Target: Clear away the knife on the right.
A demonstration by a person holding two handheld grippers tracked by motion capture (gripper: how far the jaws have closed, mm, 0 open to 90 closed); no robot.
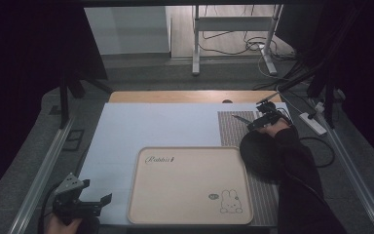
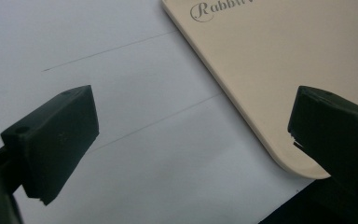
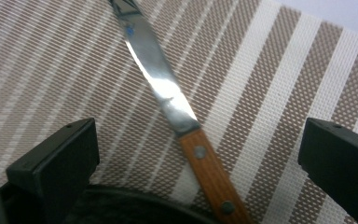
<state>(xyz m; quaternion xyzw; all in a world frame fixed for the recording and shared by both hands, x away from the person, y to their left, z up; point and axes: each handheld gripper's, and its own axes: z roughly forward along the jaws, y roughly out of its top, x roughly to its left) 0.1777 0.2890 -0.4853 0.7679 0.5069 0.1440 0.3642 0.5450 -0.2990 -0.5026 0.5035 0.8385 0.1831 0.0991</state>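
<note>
The knife [image 3: 175,105] lies flat on the striped mat [image 3: 279,93], at about 2 o'clock on the table as seen from the high view. Its wooden handle [image 3: 212,175] is near me and its shiny blade [image 3: 154,70] runs away from me. In my right gripper view the knife's long line goes from 5 o'clock at the handle up to 11 o'clock at the tip. In the high view the tip points to about 10 o'clock.

My right gripper [image 3: 200,158] hangs just over the handle. Its jaws stand wide apart, one on each side, and neither pad touches the wood. So it holds nothing. I think the knife is resting on the mat and my grip is off it.

Just under the handle end I see a dark round thing [image 3: 135,207]. In the high view it is a black disc [image 1: 259,156] beside my right sleeve. I cannot tell what it is.

My left gripper [image 2: 193,135] waits low at 7 o'clock on the table. Its jaws are open too, with nothing between them but the white sheet [image 2: 121,154] and the corner of the tan tray [image 2: 270,70].

If this step is laying the knife down, the next move is to lift my right gripper straight away without bumping the handle. If it is picking it up, I must go lower and close across the handle's thin sides.
</note>
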